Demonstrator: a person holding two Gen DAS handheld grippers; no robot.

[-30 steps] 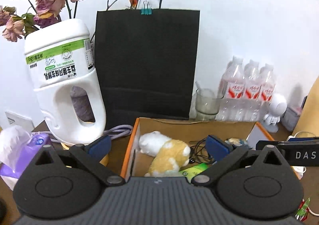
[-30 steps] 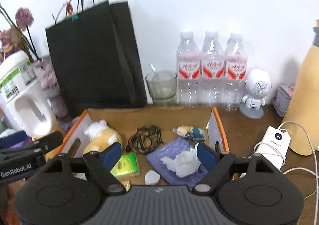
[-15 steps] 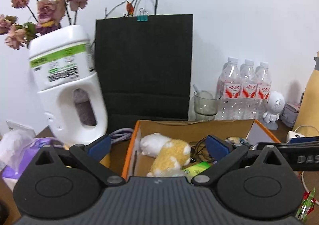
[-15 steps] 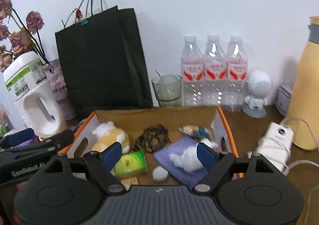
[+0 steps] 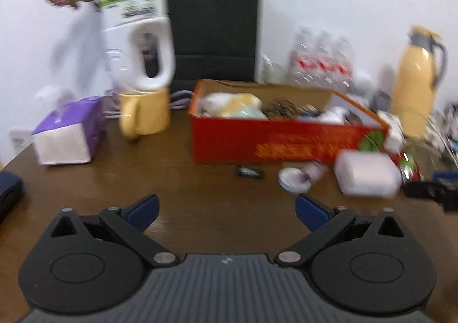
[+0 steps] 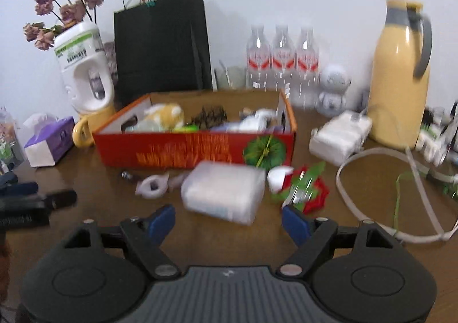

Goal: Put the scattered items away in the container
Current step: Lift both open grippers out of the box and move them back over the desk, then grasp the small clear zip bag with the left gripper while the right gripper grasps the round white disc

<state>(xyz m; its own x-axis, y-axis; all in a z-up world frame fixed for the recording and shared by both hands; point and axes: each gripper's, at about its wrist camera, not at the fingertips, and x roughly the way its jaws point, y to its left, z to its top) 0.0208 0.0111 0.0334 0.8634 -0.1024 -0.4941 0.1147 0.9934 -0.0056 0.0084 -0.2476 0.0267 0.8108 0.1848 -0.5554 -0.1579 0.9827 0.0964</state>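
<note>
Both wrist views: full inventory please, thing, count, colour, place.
box: 1, red, table centre, holds a plush toy, cables, cloth
plastic case: 1, translucent white, in front of box
red-green wrapper: 1, right of case
small dark item: 1, in front of box
white ring piece: 1, left of case
paper bag: 1, black, behind box
water bottles: 3, clear, by wall
flask: 1, yellow, right
jug with dried flowers: 1, white, left
mug: 1, yellow, under jug
tissue box: 1, purple, left
charger: 1, white, beside flask
left tool: open, empty
right tool: closing slightly, nothing between pads
</note>
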